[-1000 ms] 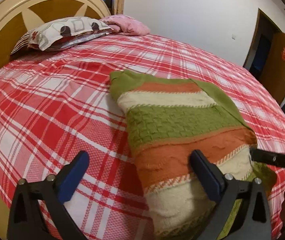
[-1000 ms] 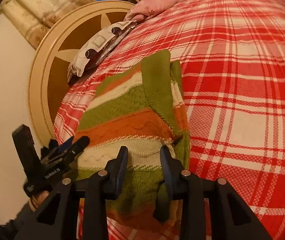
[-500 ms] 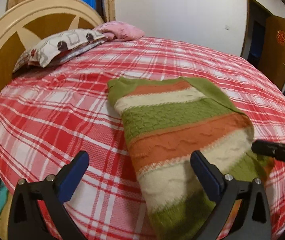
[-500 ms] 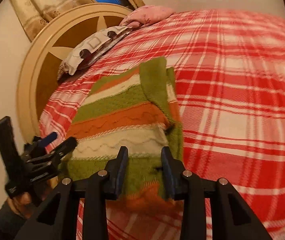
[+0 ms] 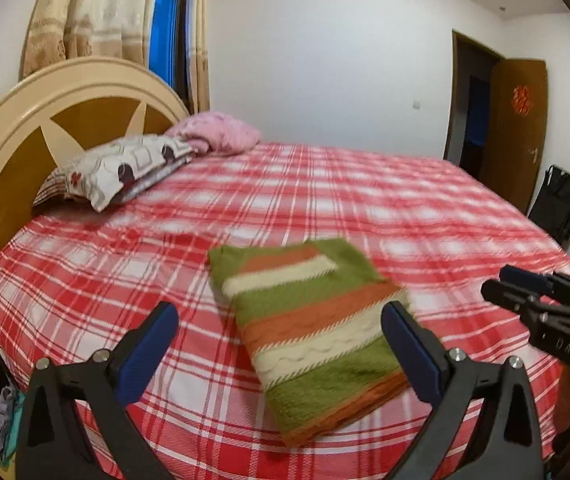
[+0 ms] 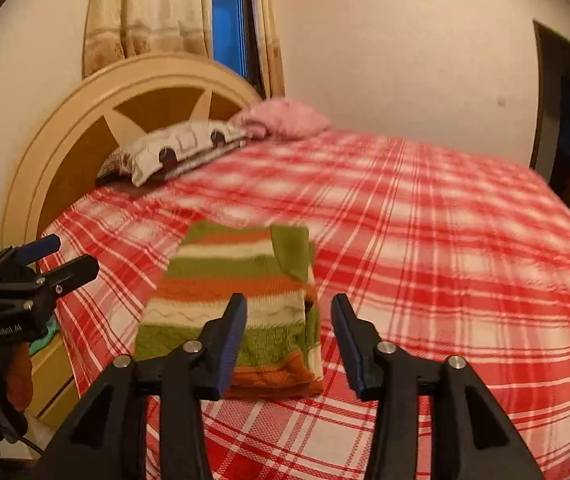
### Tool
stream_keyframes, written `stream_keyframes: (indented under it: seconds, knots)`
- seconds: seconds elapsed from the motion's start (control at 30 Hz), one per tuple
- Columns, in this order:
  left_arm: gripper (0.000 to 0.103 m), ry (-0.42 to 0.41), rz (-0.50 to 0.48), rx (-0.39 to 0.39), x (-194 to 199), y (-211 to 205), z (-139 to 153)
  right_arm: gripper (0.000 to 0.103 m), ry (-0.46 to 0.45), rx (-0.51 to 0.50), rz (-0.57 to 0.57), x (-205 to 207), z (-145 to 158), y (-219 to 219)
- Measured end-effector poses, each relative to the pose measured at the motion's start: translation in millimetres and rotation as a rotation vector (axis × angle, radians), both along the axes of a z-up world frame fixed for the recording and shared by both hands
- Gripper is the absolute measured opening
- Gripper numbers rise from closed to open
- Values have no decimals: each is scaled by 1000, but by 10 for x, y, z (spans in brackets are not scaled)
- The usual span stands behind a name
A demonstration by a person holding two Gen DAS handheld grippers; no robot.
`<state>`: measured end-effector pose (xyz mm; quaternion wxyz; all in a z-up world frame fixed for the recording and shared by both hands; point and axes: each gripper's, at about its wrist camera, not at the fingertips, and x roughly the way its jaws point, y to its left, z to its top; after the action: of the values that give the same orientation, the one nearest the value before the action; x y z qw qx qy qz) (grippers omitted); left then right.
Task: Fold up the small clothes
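A: Item one?
B: Striped sweater (image 5: 317, 336), knit, in green, orange and cream bands. Folded into a rectangle, lying flat on the bed (image 5: 425, 216) near its front edge, one green sleeve folded across the top.
A: Left tool (image 5: 281, 334)?
B: Blue-padded fingers spread wide, raised above the sweater, gripping nothing.
A: Right tool (image 6: 289, 334)?
B: Jaws parted and empty; they have just been opening. The sweater lies below and beyond them, untouched.
A: Bed covering?
B: Red and white plaid sheet.
A: Other stock?
B: Patterned pillow (image 5: 117, 170) and pink cloth (image 5: 221, 136) at the round cream headboard (image 5: 37, 120); curtains (image 5: 97, 12) behind; brown door (image 5: 519, 128) ajar at far right.
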<state>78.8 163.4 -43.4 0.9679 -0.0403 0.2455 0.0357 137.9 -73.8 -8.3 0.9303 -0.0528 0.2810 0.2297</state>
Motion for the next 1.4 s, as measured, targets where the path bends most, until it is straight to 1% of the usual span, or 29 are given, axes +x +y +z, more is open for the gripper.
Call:
stream_keyframes:
  seconds: [0.03,0.07,0.17,0.3,1.17,1.4]
  knots:
    - [103,-12,-2,-4,-26,-1,44,62,-21,4,-8,-55,51,-9]
    - [103,-25,-2,-7,-53,0,88,65,-53,10,-15,-118,111,-29]
    - [103,-56,-6,-5,-121,-14,181,66,-111,19,-16,-250,257,-48]
    - [103,-85,-11,-13,-169,-9,261,66,-136,22,-8,-342,365,-30]
    - [103,-82,-12,-20,-218,-57,266,66,-109,42,11,-405,332,-40]
    - [103,-85,-16,-20,-222,-75,273,66,-131,53,10,-453,357,-59]
